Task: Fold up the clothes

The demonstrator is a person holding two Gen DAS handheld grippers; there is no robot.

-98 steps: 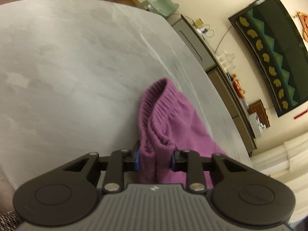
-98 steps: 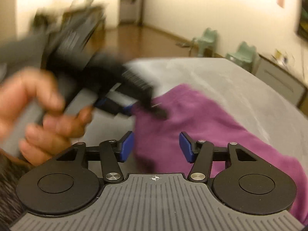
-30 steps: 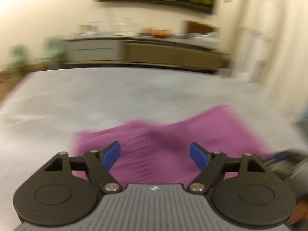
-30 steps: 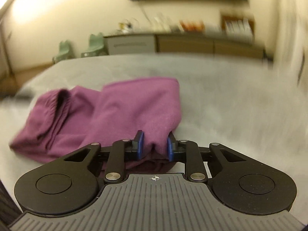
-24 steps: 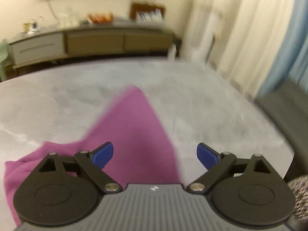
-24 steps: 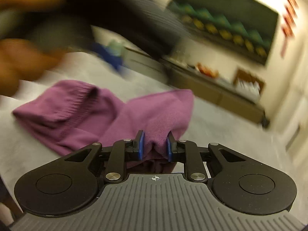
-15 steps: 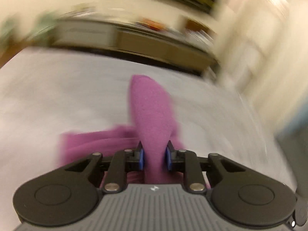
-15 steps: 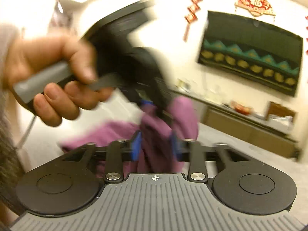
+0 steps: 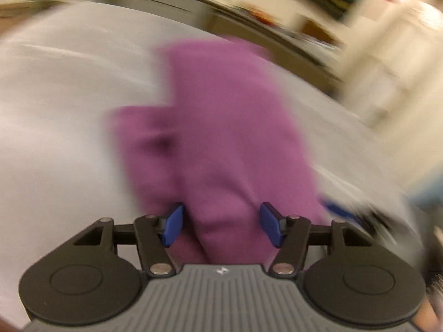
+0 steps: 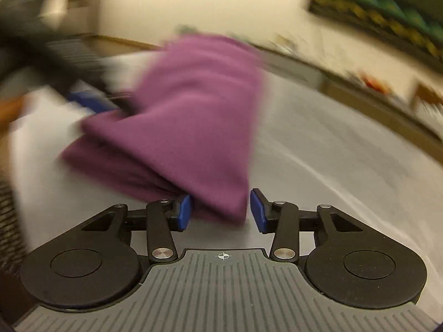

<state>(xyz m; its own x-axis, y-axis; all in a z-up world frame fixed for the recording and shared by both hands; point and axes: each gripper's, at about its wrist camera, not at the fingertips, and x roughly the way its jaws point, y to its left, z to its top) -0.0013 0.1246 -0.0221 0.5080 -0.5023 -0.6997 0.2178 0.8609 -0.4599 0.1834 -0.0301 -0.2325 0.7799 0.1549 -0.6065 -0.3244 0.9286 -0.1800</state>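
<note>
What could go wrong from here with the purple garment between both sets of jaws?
1. The left gripper is opening with the purple garment between its pads but not pinched, so the fold may slump or spread on the grey table.
2. The right gripper is closing, cloth touching only its left pad; it may catch just an edge and drag the stacked layers askew.
3. Both views are blurred and the grippers sit close together; they could bump.

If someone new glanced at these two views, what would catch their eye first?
The purple garment, bunched on the pale grey table, fills the middle of both views. It lies between the blue pads of the left gripper, whose jaws are opening, and the right gripper, whose jaws are closing; neither pair presses it.
</note>
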